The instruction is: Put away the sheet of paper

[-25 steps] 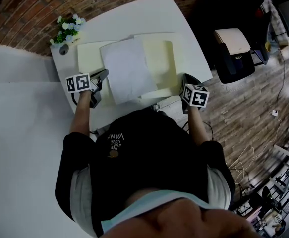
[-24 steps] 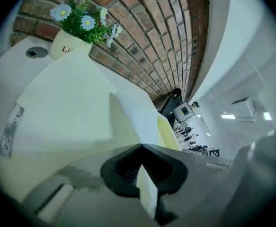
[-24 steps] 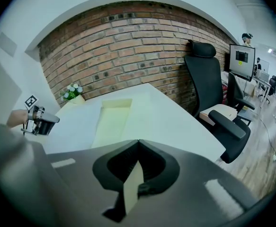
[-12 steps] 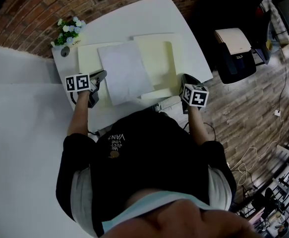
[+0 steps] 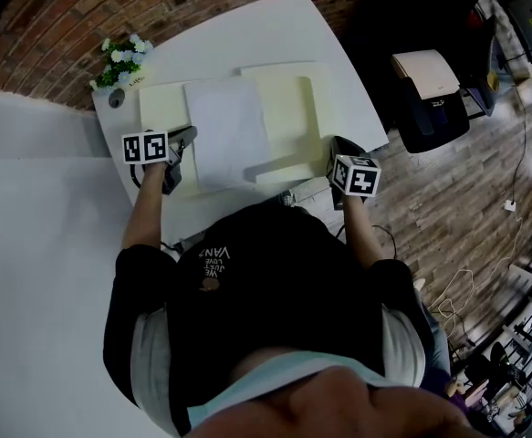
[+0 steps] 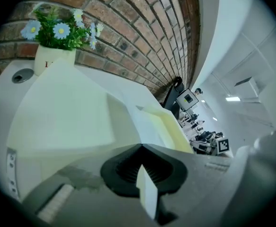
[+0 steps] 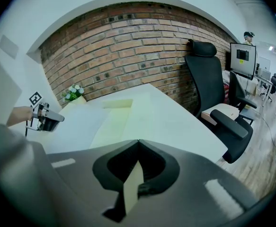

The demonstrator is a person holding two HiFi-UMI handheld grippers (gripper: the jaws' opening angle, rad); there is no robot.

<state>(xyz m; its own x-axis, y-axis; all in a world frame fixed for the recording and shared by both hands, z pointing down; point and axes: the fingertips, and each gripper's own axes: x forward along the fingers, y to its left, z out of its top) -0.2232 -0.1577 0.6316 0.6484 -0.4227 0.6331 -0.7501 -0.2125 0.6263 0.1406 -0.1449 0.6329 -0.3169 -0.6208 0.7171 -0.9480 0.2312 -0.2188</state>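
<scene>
1. Head view: white paper sheet lies on open pale-yellow folder on white counter.
2. Left gripper clamps, seemingly, its edge; right gripper pinches the folder.
3. Square it before releasing.

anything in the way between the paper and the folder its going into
Nothing visible does. The sheet of paper already lies on the open folder, the left gripper shut on its edge; the right gripper pinches the folder's right flap.
</scene>
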